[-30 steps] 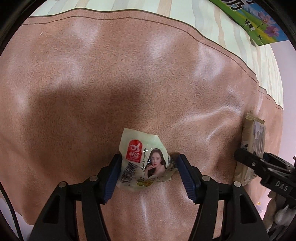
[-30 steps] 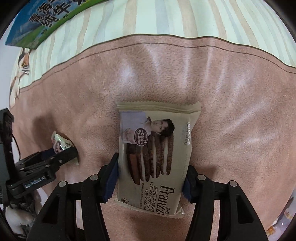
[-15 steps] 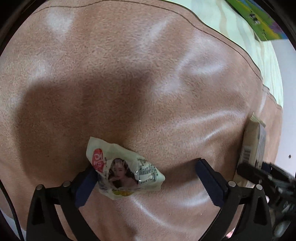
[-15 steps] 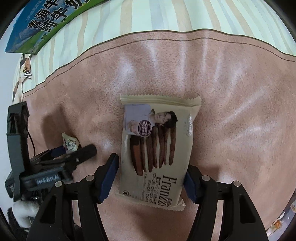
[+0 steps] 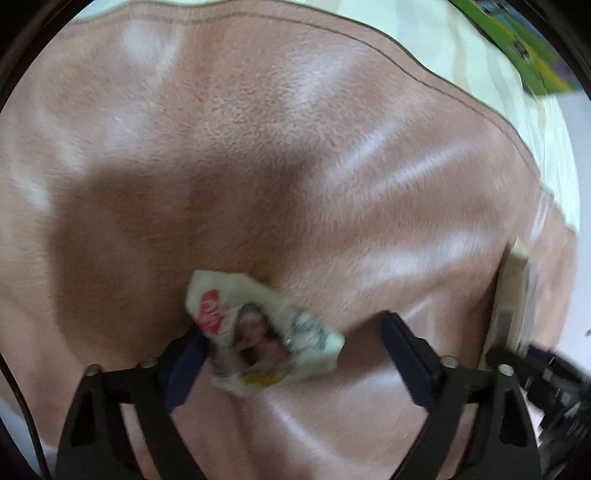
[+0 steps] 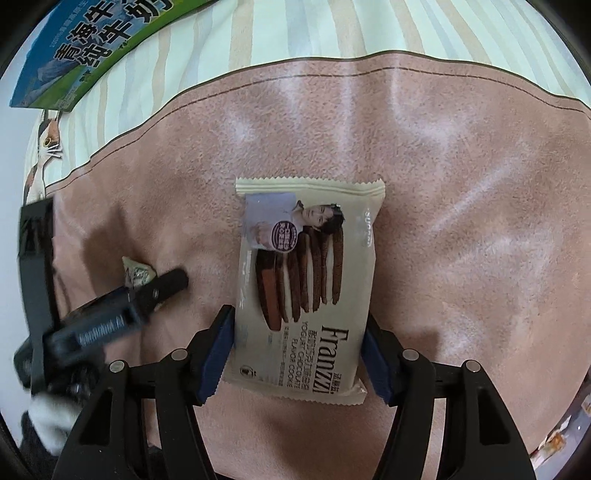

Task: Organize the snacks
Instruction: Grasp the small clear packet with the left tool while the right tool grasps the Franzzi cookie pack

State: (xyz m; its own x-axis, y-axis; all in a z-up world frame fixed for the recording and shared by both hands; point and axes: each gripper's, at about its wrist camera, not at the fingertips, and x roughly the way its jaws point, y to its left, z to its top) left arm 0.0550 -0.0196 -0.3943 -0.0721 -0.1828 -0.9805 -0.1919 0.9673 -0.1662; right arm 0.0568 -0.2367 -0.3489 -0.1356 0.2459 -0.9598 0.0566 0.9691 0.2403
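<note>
A small pale snack packet [image 5: 258,332] with a woman's picture lies on the pink-brown mat [image 5: 258,166]. My left gripper [image 5: 291,354] is open around it; the packet rests against the left finger and is clear of the right one. The packet also shows in the right wrist view [image 6: 136,271], partly hidden by the left gripper [image 6: 147,295]. My right gripper [image 6: 299,354] is shut on a beige Franzzi cookie pack [image 6: 306,280] that lies flat on the mat. The cookie pack shows edge-on in the left wrist view [image 5: 513,295].
A striped pale-green cloth [image 6: 332,33] lies beyond the mat's far edge. A green and blue milk carton box [image 6: 92,48] lies on it at the far left. A cat figure [image 6: 44,147] sits at the left edge.
My left gripper has opened and let go of the small packet, which has tilted and now lies against the left finger. My right gripper still holds the cookie pack.
</note>
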